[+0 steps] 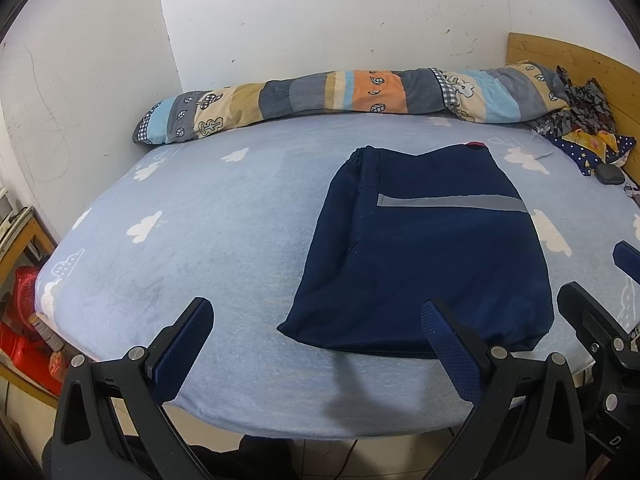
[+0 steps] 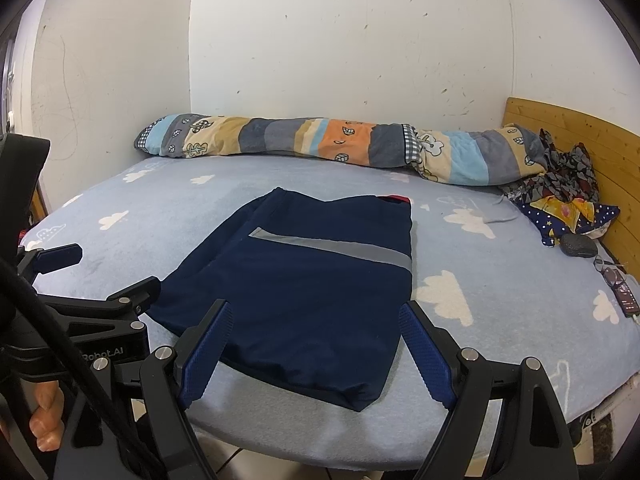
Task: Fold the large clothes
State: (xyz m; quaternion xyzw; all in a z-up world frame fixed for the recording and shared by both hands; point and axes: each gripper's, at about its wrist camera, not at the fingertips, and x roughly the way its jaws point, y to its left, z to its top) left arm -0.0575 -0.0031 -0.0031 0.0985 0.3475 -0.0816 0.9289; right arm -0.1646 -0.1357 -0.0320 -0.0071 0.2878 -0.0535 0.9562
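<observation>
A navy garment with a grey reflective stripe (image 1: 424,248) (image 2: 300,292) lies folded into a flat rectangle on the light-blue cloud-print bed sheet (image 1: 200,240) (image 2: 500,280). A bit of red shows at its far edge. My left gripper (image 1: 316,316) hovers open over the bed's near edge, its right finger above the garment's near corner, nothing between the fingers. My right gripper (image 2: 316,320) also stands open, its blue pads to either side of the garment's near end, above it and not pressing. In the right wrist view the left gripper (image 2: 100,276) shows at left, with a hand (image 2: 44,420) holding its handle.
A rolled patchwork quilt (image 1: 360,96) (image 2: 320,144) lies along the wall at the far side. Crumpled patterned cloths (image 2: 560,192) sit by the wooden headboard (image 2: 580,140) at right, with a dark pouch (image 2: 580,246) and glasses nearby. Red items (image 1: 24,320) stand on the floor at left.
</observation>
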